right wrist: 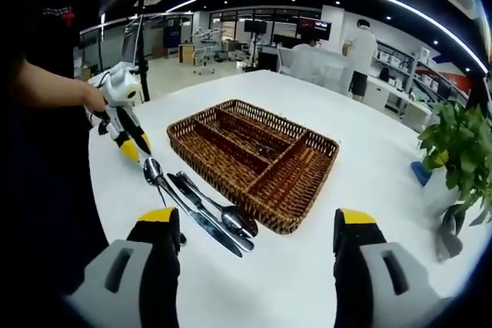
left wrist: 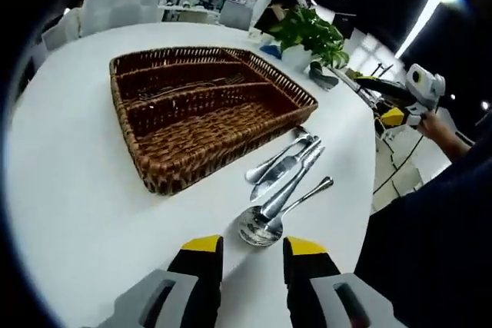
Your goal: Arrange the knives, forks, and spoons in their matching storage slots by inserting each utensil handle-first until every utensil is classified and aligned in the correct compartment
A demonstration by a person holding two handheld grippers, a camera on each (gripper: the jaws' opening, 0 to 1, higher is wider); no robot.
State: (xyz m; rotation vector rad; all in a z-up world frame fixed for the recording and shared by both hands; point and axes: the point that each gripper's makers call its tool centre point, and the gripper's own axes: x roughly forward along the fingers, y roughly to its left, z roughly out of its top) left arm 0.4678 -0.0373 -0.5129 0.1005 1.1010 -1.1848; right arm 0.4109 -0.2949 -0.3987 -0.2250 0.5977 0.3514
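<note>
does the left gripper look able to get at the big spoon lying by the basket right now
Probably yes. The left gripper is open, with the spoon bowl just ahead of its jaws and bare table around it. Other cutlery lies against the spoon's handle, so a clean single pick may be fiddly.

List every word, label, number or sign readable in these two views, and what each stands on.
No text reads clearly in either view.
Red mark on the dark sleeve, upper left of the right gripper view: too small and blurred to read.
Wall screen at the back of the room: bright colours, no legible words.
Basket, cutlery, table: no markings seen.
</note>
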